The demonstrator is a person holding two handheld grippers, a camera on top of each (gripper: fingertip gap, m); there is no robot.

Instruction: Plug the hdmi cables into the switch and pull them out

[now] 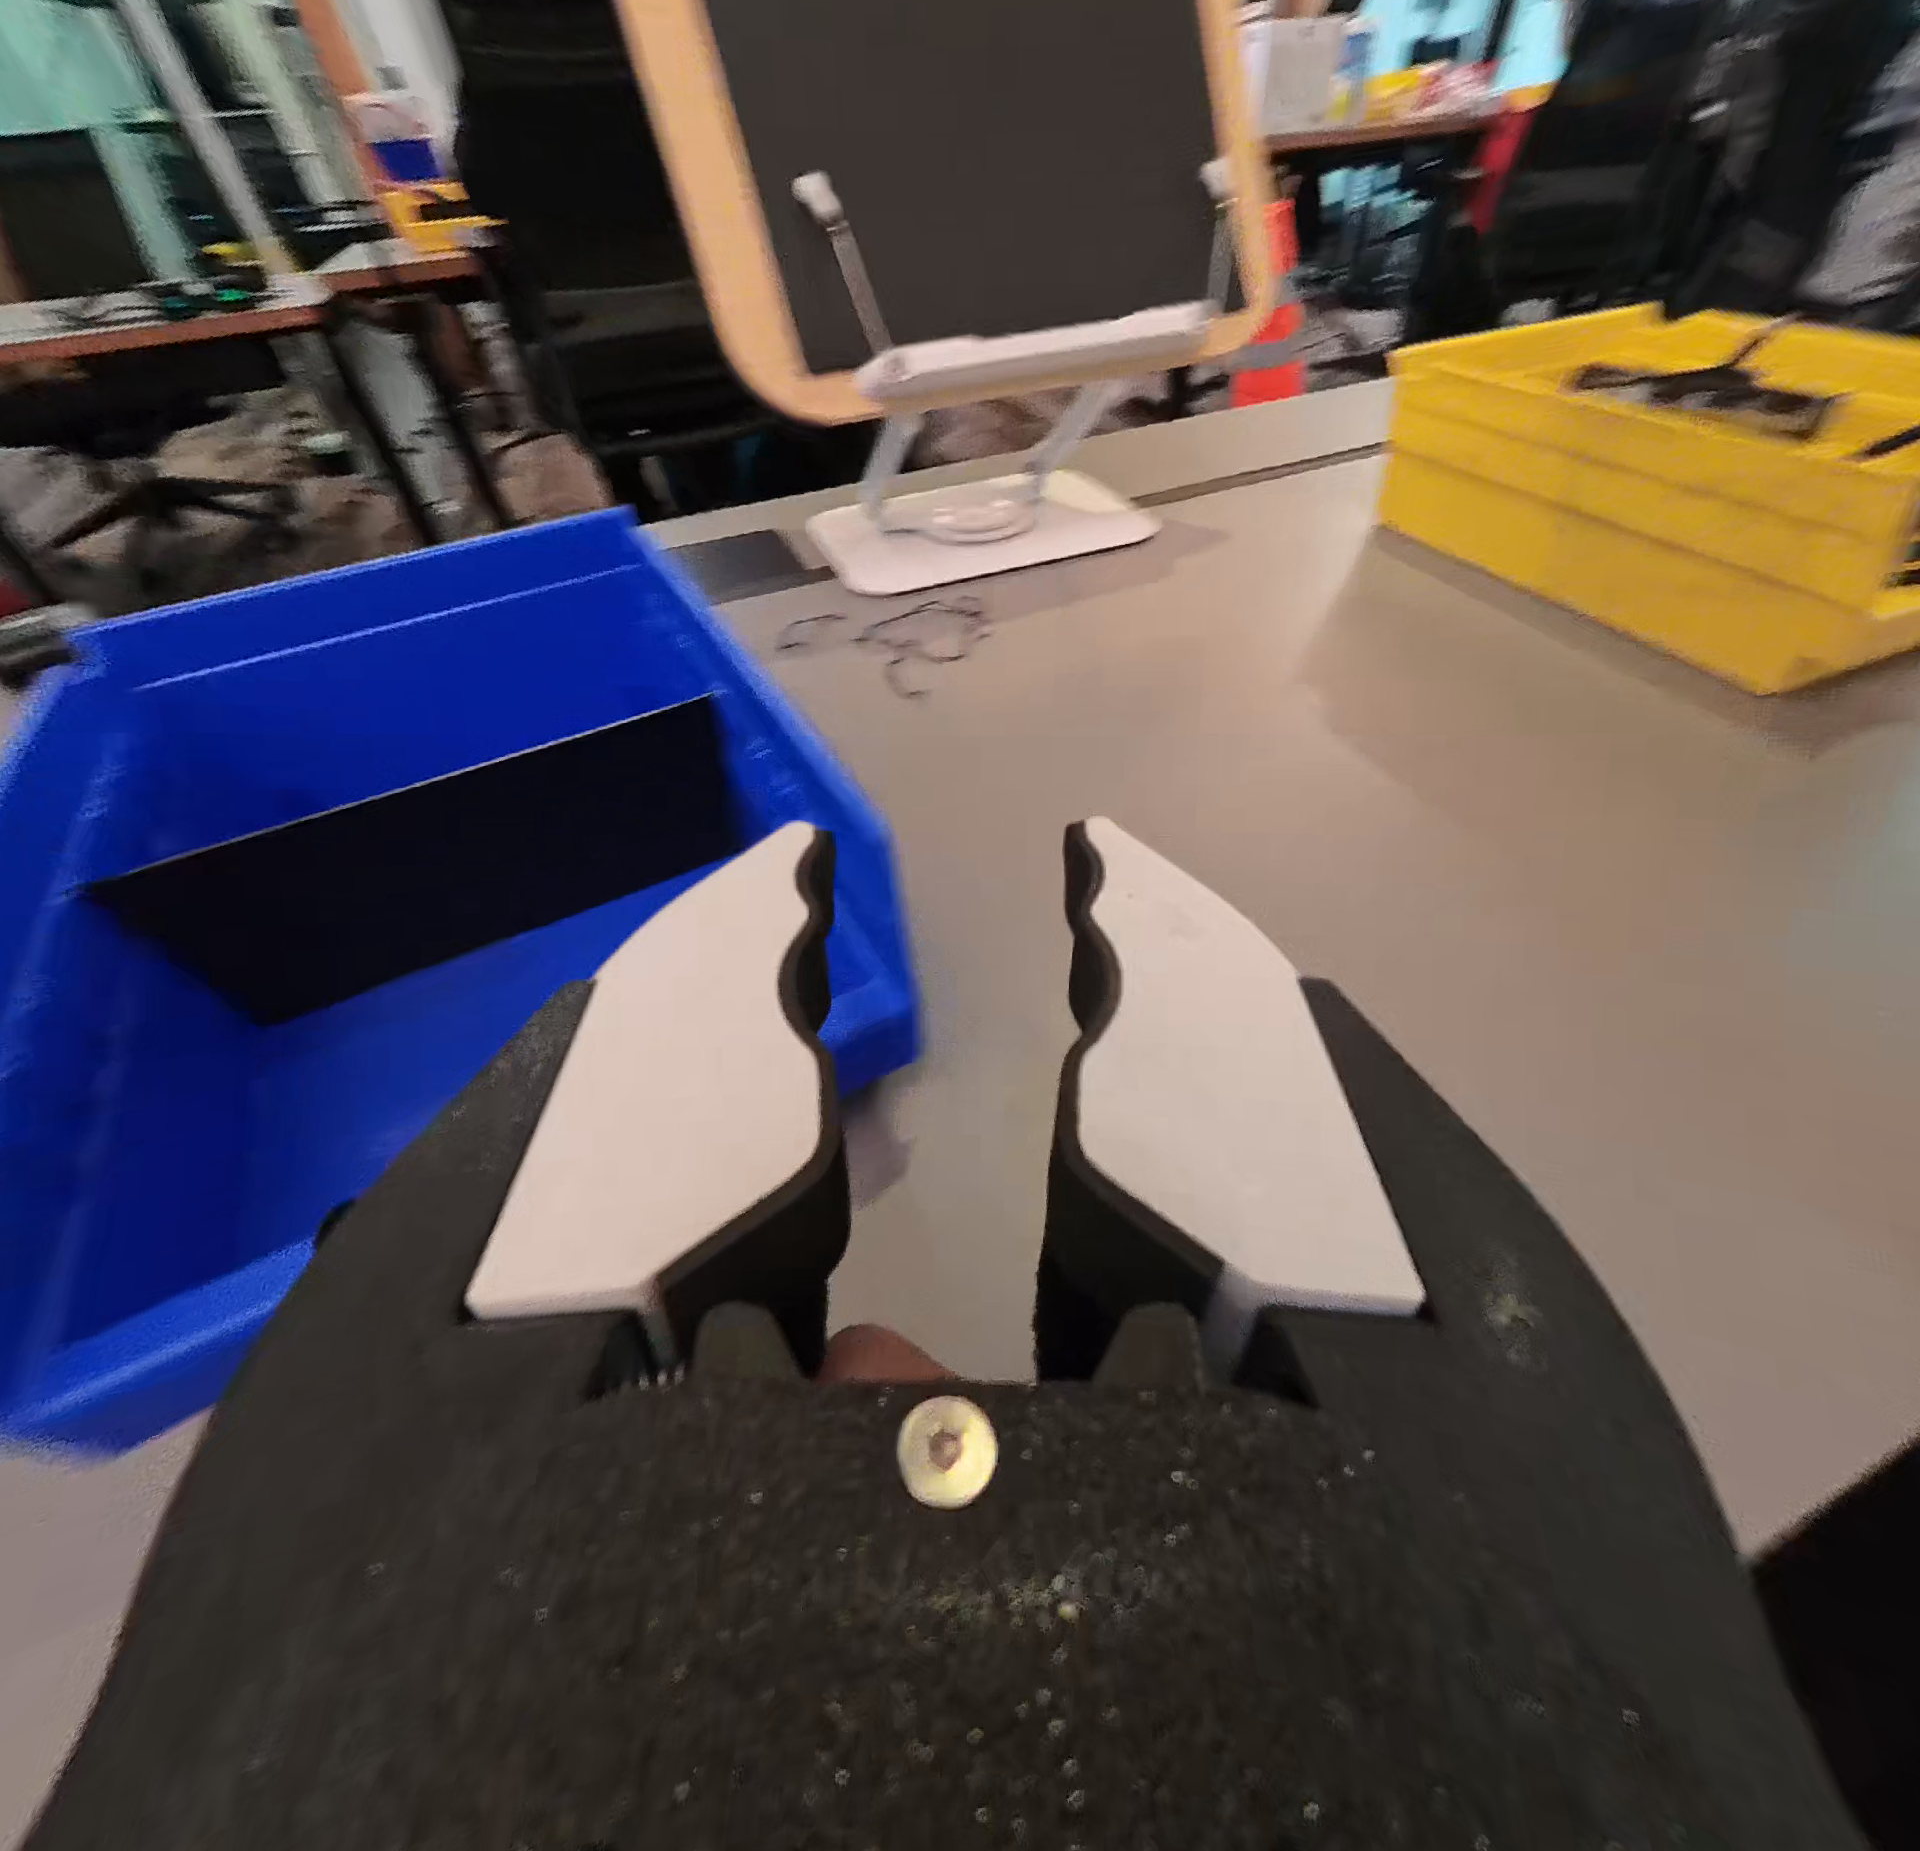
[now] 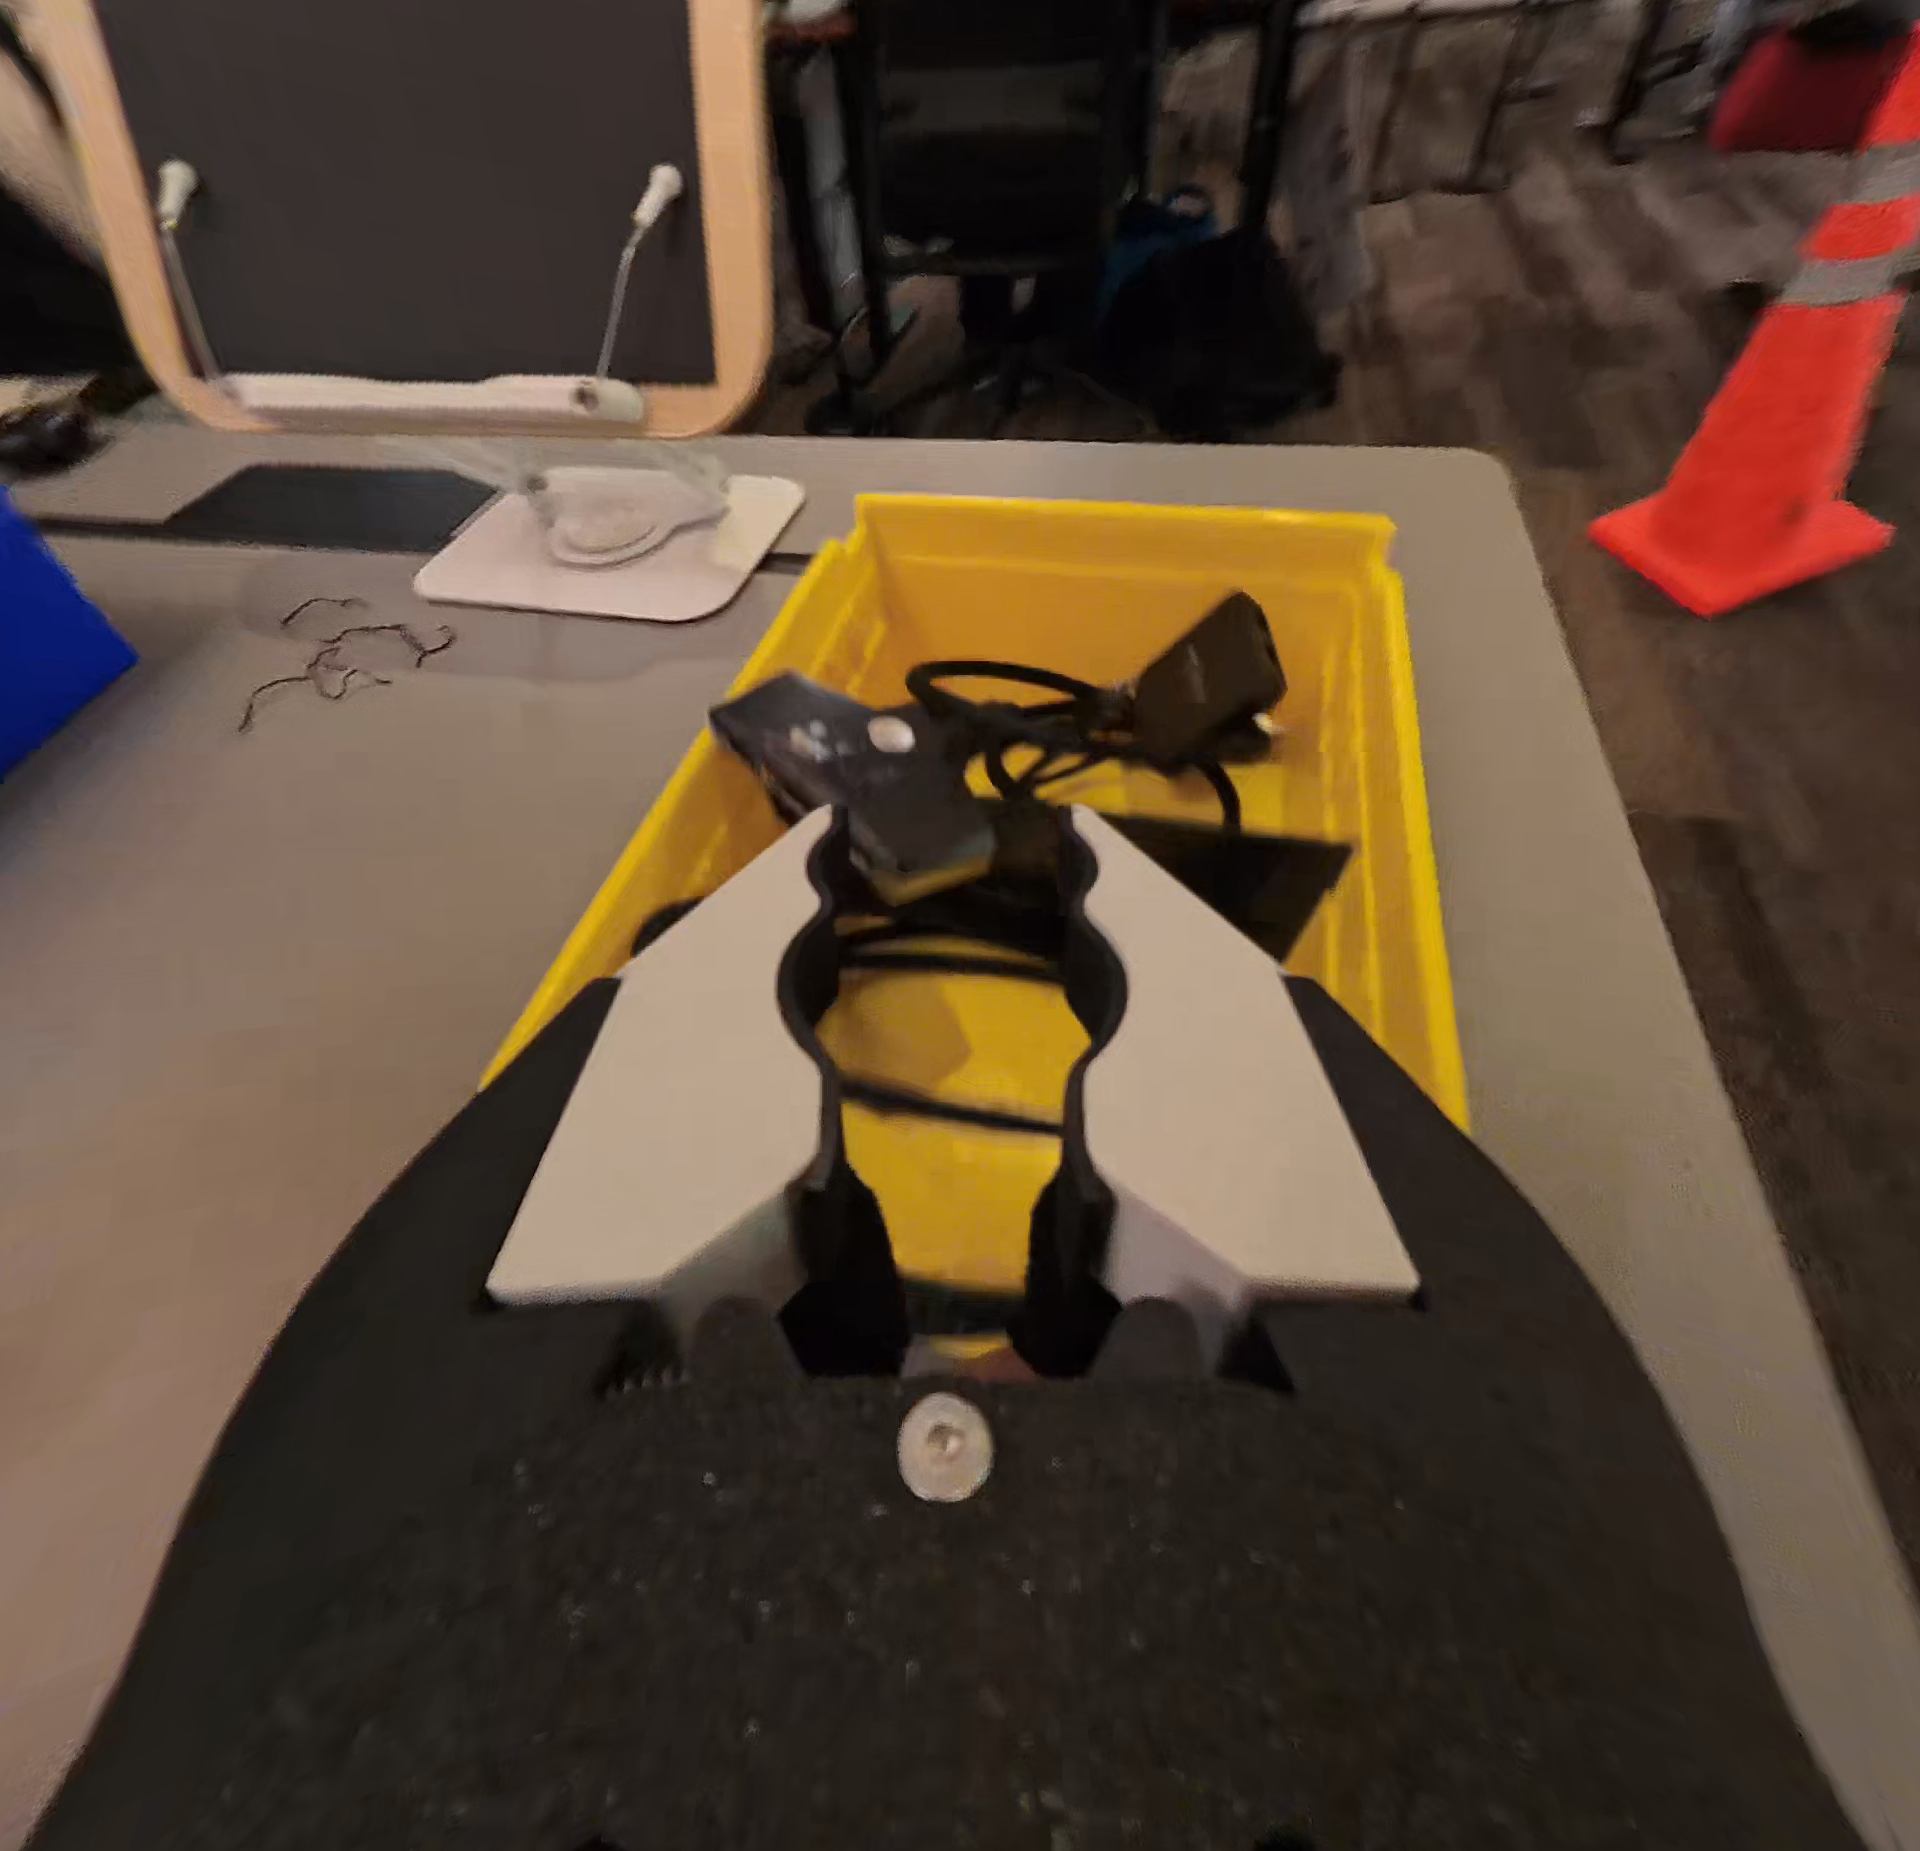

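In the right wrist view a black HDMI switch (image 2: 831,752) lies tilted in a yellow bin (image 2: 1403,866), its far end over the bin's left wall. Coiled black cables (image 2: 1039,721) and a second black box (image 2: 1210,674) lie behind it. My right gripper (image 2: 953,825) hovers over the bin. Its jaws stand apart with the switch's near end between the fingertips. My left gripper (image 1: 948,845) is open and empty over the grey table (image 1: 1351,918), beside a blue bin (image 1: 312,1126). The yellow bin (image 1: 1621,554) is far right in that view.
A framed dark panel on a white stand (image 1: 977,534) is at the table's back, with loose wire ties (image 1: 904,638) in front of it. The blue bin holds a dark divider (image 1: 416,856). An orange cone (image 2: 1787,430) stands on the floor past the table's right edge. Spacing between my two grippers at the tips: around 55 centimeters.
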